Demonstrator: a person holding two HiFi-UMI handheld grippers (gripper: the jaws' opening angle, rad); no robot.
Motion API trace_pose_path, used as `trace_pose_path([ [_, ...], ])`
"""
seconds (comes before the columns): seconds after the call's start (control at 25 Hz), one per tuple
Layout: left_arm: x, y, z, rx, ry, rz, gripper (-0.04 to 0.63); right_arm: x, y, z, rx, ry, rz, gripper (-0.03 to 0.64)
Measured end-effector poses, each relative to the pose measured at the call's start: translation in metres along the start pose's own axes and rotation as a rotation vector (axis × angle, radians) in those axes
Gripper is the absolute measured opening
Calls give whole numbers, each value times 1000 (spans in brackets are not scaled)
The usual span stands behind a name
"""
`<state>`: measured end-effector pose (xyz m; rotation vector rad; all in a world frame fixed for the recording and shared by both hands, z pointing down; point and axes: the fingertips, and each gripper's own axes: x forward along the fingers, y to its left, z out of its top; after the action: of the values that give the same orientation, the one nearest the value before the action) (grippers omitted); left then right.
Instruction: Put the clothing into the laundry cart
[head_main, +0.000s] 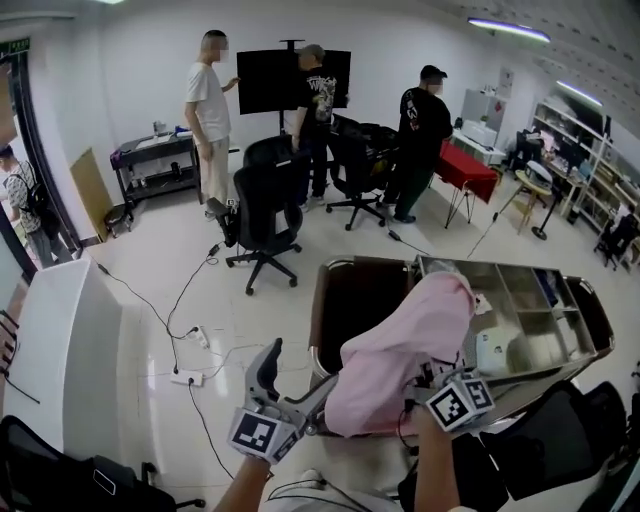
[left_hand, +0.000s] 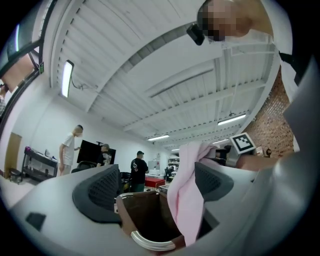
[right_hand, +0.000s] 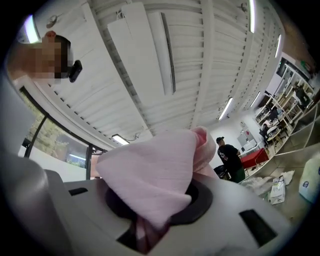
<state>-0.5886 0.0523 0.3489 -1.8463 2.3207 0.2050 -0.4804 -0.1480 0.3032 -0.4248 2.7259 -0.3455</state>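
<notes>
Quick tally as I go: my tools, 2, left gripper (left_hand: 155, 190) & right gripper (right_hand: 157, 205). Pink garment (head_main: 400, 350), 1. Laundry cart (head_main: 350, 300), 1. Ppl at the back, 3 (head_main: 208, 110) (head_main: 315, 110) (head_main: 420, 140), plus 1 by the door at left (head_main: 20, 195). Black office chairs I'm sure of, 2 (head_main: 262, 210) (head_main: 355, 165). Screen (head_main: 270, 80), 1. Red table (head_main: 465, 165), 1. Power strips on the floor, 2 (head_main: 200, 337) (head_main: 187, 378).

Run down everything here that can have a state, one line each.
left gripper, open, gripping nothing
right gripper, shut on the pink garment
pink garment, bunched, held up beside the laundry cart
laundry cart, top open, garment not yet inside
monitor, screen dark
ceiling light, on
</notes>
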Motion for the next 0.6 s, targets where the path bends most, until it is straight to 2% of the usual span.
trace_pose_path([
  [0.08, 5, -1, 7, -31, 1, 8, 457, 27, -9, -27, -5, 74, -15, 129],
  [0.16, 9, -2, 5, -40, 3, 37, 457, 48, -17, -64, -15, 208, -10, 129],
  [0.24, 14, -2, -3, -33, 11, 65, 457, 56, -23, -110, -53, 410, -4, 211],
  [0.32, 20, 2, -16, -28, 22, 93, 457, 57, -28, -144, -106, 558, -7, 344],
  [0.4, 26, 0, -23, -33, 37, 109, 457, 51, -30, -155, -116, 582, 8, 415],
  [0.48, 34, -8, -25, -36, 57, 120, 457, 42, -31, -149, -65, 543, 40, 497],
  [0.6, 45, -11, -28, -33, 62, 142, 457, 38, -30, -124, -30, 451, 88, 497],
])
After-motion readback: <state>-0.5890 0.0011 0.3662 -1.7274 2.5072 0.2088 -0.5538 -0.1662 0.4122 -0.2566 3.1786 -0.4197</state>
